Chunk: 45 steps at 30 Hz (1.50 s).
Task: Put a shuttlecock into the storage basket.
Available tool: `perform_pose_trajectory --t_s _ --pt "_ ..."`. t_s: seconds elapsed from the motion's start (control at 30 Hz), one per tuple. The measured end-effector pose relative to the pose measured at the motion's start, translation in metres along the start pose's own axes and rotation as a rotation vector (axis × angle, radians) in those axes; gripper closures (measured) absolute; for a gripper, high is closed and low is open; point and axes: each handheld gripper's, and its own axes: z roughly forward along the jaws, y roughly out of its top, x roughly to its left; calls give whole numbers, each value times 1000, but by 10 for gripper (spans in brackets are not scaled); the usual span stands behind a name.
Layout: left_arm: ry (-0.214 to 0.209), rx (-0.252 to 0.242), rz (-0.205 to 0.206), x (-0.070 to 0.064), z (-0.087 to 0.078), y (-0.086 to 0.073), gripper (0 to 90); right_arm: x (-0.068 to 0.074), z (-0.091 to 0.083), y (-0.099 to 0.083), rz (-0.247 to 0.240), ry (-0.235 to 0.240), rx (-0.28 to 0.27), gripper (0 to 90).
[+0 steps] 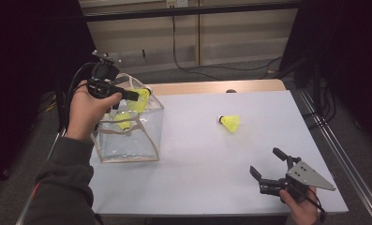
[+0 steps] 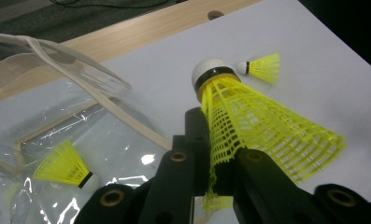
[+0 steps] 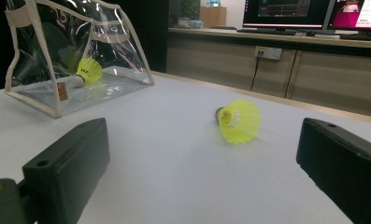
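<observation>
Shuttlecock (image 2: 248, 121) pinched in left gripper (image 2: 216, 172) above clear bag (image 1: 127, 136); right gripper (image 1: 269, 165) wide apart.

Light from overhead, even on the white table (image 1: 212, 154); surroundings dark, esp. side edges of high view. Glare streaks on the clear bag (image 2: 103, 154) just left of the left gripper (image 2: 216, 177). Right gripper (image 3: 197, 163) jaws soft, out of focus up close; bkgd monitors (image 3: 286, 11) bright, slightly blurred.
</observation>
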Motion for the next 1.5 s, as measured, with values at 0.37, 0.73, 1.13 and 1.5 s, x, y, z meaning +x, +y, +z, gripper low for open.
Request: perform_pose_trajectory --t_s 0.37,0.73,1.13,1.5 --pt "19 -6 -17 7 -5 -1 880 0 0 0 1 0 0 26" --pt "31 -8 -26 12 -8 0 879 0 1 0 0 3 2 26" --pt "49 -14 -40 20 -10 -1 878 0 1 0 2 2 -4 26" --pt "65 -18 -59 28 -11 -3 874 0 1 0 2 3 -2 26"
